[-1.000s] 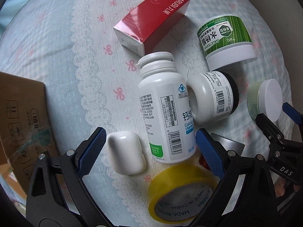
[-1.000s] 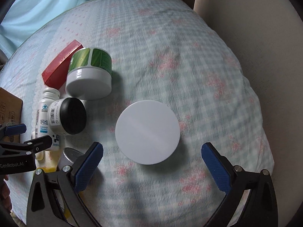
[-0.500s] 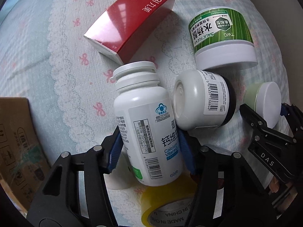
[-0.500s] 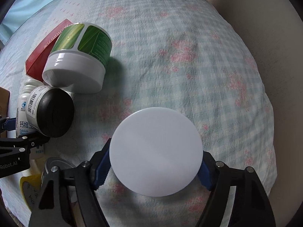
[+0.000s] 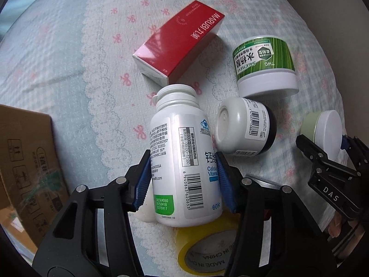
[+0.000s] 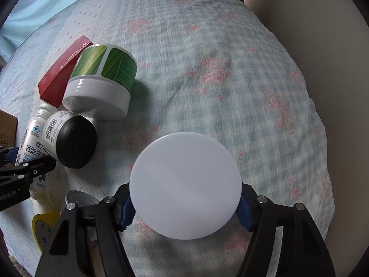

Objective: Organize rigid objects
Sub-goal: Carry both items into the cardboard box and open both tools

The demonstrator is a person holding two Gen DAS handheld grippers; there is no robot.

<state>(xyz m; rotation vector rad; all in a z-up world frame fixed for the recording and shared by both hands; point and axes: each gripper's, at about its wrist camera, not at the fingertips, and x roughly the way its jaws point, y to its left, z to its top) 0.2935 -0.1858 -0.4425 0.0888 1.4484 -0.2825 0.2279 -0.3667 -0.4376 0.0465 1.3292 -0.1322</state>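
Observation:
My left gripper (image 5: 184,180) is shut on a tall white pill bottle (image 5: 182,152), lifted off the bedspread, cap pointing away. My right gripper (image 6: 185,205) is shut on a pale green jar with a white round lid (image 6: 185,185); that jar also shows in the left wrist view (image 5: 322,131). On the bed lie a red box (image 5: 180,43), a green-labelled white tub (image 5: 265,64) and a small white jar with a black lid (image 5: 244,129). The pill bottle shows partly in the right wrist view (image 6: 32,138).
A yellow tape roll (image 5: 207,247) and a white case (image 5: 145,210) lie under the lifted bottle. A silver tin (image 6: 78,198) lies near them. A cardboard box (image 5: 25,161) stands at the left. The flowered bedspread (image 6: 230,80) spreads to the right.
Both grippers closed from open: the left on the pill bottle, the right on the white-lidded jar. The pill bottle has risen off the bed.

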